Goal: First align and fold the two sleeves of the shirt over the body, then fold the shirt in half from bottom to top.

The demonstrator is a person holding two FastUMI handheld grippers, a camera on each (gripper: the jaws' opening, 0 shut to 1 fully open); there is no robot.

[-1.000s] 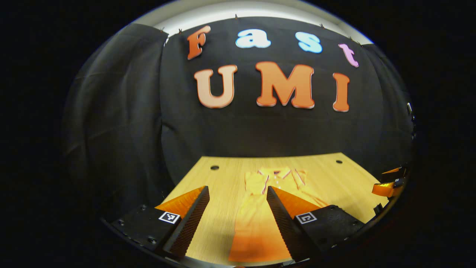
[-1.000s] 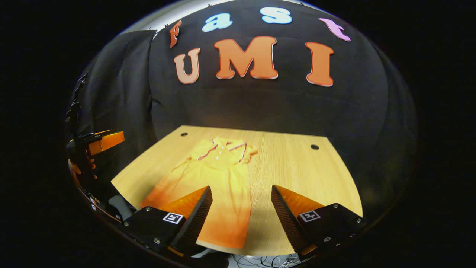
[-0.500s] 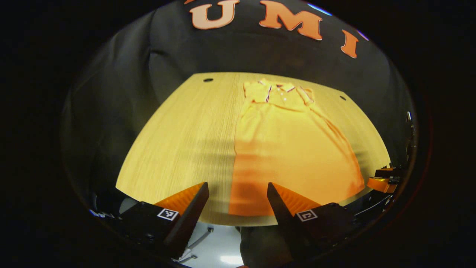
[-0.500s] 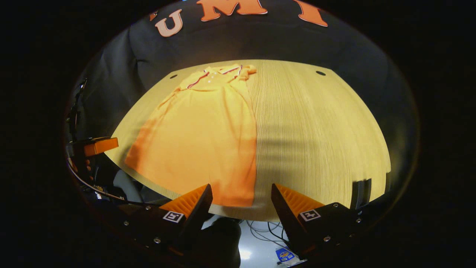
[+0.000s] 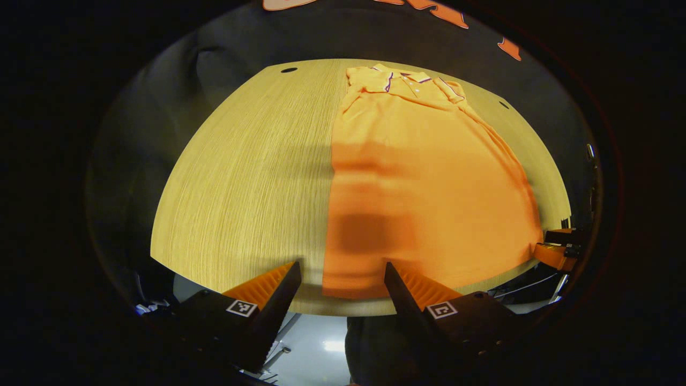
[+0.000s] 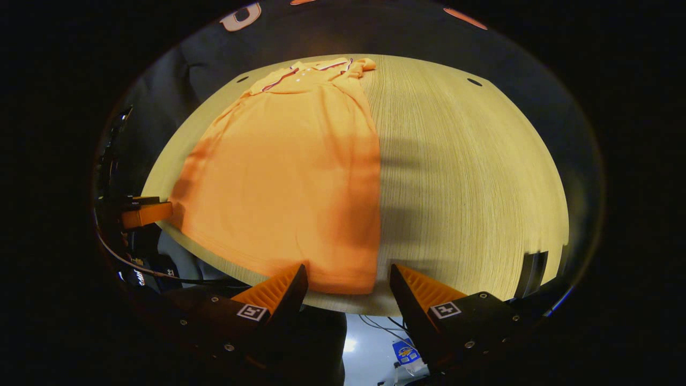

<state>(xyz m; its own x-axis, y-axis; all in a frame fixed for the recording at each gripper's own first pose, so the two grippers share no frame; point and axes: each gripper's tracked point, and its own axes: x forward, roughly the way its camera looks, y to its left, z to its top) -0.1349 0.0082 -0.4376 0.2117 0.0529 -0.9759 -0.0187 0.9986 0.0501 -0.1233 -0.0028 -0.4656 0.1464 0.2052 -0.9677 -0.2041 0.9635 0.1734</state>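
An orange polo shirt (image 5: 429, 182) is laid flat on the wooden table (image 5: 252, 177). Both the left gripper (image 5: 343, 279) and right gripper (image 6: 347, 281) are held apart near its hem.

Wooden table (image 5: 246, 177), light grain, two round holes near far edge. Orange shirt (image 5: 423, 187) lies flat on it, collar at far end, hem at near edge; sleeves apparently folded in, hard to confirm.

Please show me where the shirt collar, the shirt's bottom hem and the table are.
shirt collar (image 5: 403, 78), left gripper view, on the striped edge.
bottom hem (image 6: 321, 279), right gripper view, near corner.
table (image 5: 252, 177), left gripper view, bare wood.
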